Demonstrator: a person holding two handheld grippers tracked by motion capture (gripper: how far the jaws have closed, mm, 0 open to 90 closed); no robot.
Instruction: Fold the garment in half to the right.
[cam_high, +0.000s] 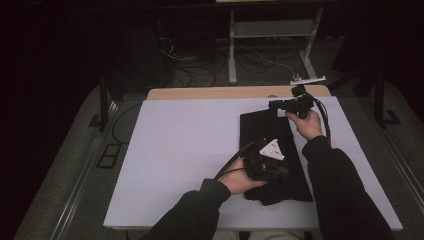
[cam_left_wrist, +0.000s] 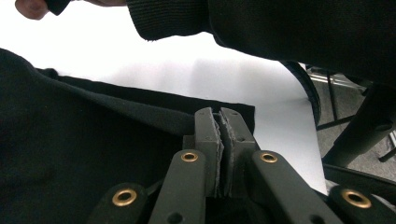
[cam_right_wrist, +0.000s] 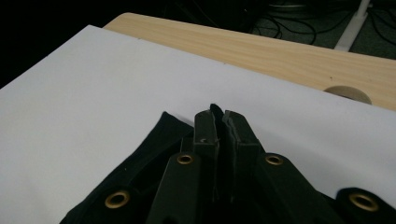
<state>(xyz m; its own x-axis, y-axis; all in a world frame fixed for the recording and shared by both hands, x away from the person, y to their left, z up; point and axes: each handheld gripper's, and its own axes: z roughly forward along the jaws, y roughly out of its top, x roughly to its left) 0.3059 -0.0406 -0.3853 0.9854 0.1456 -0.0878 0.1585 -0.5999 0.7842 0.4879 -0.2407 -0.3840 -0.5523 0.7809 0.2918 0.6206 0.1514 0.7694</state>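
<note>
pinching black cloth (cam_high: 272, 150) with left gripper (cam_left_wrist: 219, 122); right gripper (cam_right_wrist: 219, 119) likewise

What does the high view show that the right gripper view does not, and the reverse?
High view alone: both forearms, the left hand-held gripper low on the black cloth, and the floor cables. Right gripper view alone: a close look at the right hand-held gripper, its jaws shut on a fold of the cloth's edge. Both: the cloth, the white sheet and the wooden table edge past it.

Overhead plus two close finger-level views
</note>
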